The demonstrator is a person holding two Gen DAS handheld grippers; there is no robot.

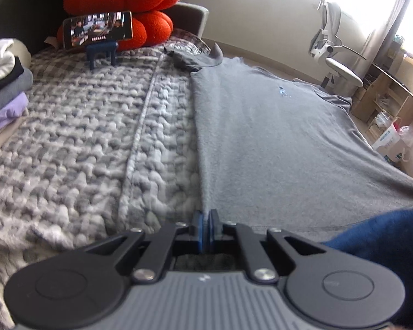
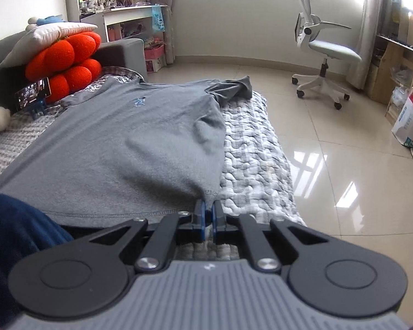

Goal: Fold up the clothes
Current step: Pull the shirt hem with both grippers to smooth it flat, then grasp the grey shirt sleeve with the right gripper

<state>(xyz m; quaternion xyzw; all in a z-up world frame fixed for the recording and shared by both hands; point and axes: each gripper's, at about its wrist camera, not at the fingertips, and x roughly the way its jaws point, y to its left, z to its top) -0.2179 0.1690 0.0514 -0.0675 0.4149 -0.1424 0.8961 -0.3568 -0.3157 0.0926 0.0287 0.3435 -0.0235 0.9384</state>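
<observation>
A grey T-shirt [image 1: 275, 137] with a small blue chest emblem lies spread flat, front up, on a grey-and-white quilted bed cover [image 1: 82, 137]. My left gripper [image 1: 206, 216] is shut on the shirt's hem at its left bottom corner. In the right wrist view the same T-shirt [image 2: 129, 143] stretches away from me, and my right gripper [image 2: 208, 206] is shut on the hem's right bottom corner. The hem hangs taut between both grippers. A dark blue sleeve [image 2: 11, 228] shows at the inner edge of each view.
A stack of folded clothes [image 1: 5, 82] sits at the bed's left edge. Orange round cushions [image 1: 118, 8] and a phone on a small blue stand [image 1: 97, 29] stand at the head. Right of the bed lie tiled floor [image 2: 330, 151], a white office chair [image 2: 322, 49] and wooden shelves [image 2: 393, 66].
</observation>
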